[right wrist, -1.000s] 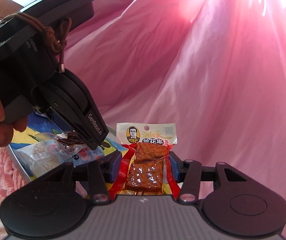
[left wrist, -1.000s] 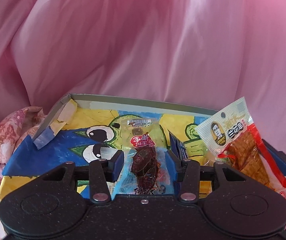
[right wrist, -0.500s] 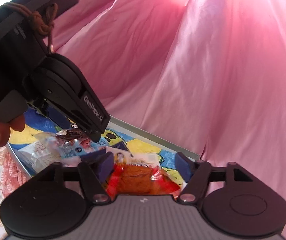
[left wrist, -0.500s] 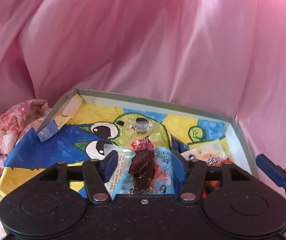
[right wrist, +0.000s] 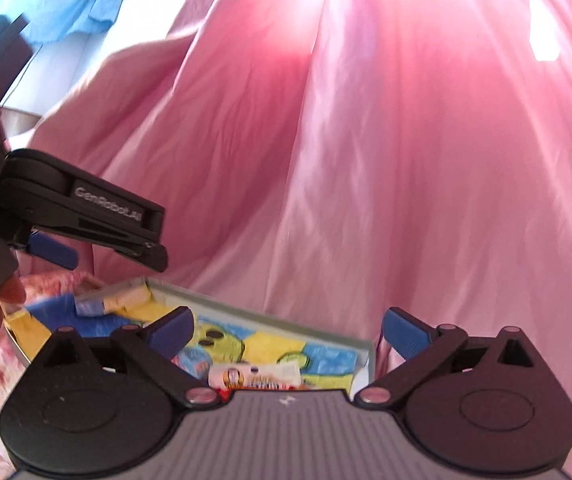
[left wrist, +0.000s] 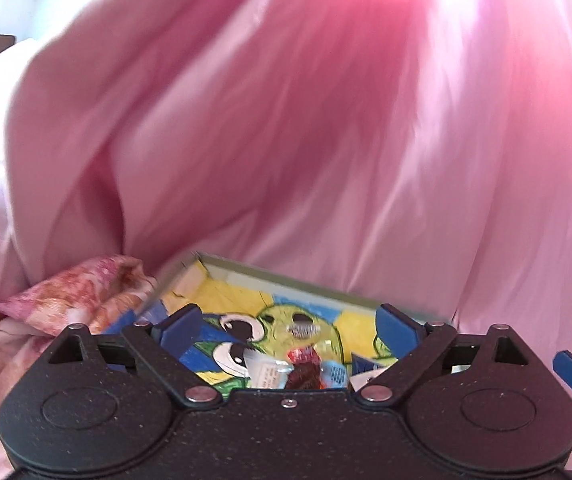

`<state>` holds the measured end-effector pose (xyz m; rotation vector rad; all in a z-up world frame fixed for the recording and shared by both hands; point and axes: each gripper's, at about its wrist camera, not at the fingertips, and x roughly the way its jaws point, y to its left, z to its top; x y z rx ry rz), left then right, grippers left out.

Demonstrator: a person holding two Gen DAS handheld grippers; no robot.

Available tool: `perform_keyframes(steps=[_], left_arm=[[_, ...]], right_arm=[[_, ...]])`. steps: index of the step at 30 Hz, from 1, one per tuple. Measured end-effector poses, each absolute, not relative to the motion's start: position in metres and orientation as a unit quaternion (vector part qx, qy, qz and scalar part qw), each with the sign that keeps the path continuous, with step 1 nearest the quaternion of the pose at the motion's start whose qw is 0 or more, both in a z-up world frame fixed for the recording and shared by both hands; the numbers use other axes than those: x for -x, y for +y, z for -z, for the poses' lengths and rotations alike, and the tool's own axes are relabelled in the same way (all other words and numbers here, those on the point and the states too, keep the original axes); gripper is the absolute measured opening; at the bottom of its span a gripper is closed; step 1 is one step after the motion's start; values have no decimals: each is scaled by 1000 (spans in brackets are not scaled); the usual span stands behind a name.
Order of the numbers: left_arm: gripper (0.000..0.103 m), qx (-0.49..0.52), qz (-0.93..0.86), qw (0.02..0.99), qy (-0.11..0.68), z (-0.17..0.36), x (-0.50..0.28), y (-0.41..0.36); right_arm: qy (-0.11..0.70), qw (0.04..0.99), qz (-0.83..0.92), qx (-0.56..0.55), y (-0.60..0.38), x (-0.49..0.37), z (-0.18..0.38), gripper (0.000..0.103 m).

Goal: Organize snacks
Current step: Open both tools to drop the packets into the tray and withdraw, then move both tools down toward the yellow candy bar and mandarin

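Above the painted box (left wrist: 246,300), both tongs hang spread wide with nothing between their blue pads. Left tongs (left wrist: 288,326) tilt down over the dark snack packet (left wrist: 304,374) lying in the box. Right tongs (right wrist: 288,334) hover beside them over the orange snack packet (right wrist: 254,376), also inside.

Two snack packets (left wrist: 302,368) (right wrist: 255,376); one box (left wrist: 286,280)

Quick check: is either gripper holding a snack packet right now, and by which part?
Neither. Left gripper and right gripper are both open; both snack packets lie in the painted box.
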<state>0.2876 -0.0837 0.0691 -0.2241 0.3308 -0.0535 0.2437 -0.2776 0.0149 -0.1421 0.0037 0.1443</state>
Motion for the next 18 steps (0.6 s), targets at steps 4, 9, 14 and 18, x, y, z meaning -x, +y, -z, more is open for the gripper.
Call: perform_keyframes(steps=[4,9,14,18], left_arm=[[98,126,20,981,144,-83,-258,-69],[99,126,11,984,128,-92,-218,-51],[100,130,-2,983,129,-90,-178,-30],[100,117,-8,984,135,-78,-144,-13]], right_arm=[[-26,996,-69,54,-276,-217,-30,103],[-49,996,-70,30,-267,-186,-43,103],[-44,996,-76,9,-258,-153,-50,103],[-36,996,-81,5,-250,-129,-50,103]])
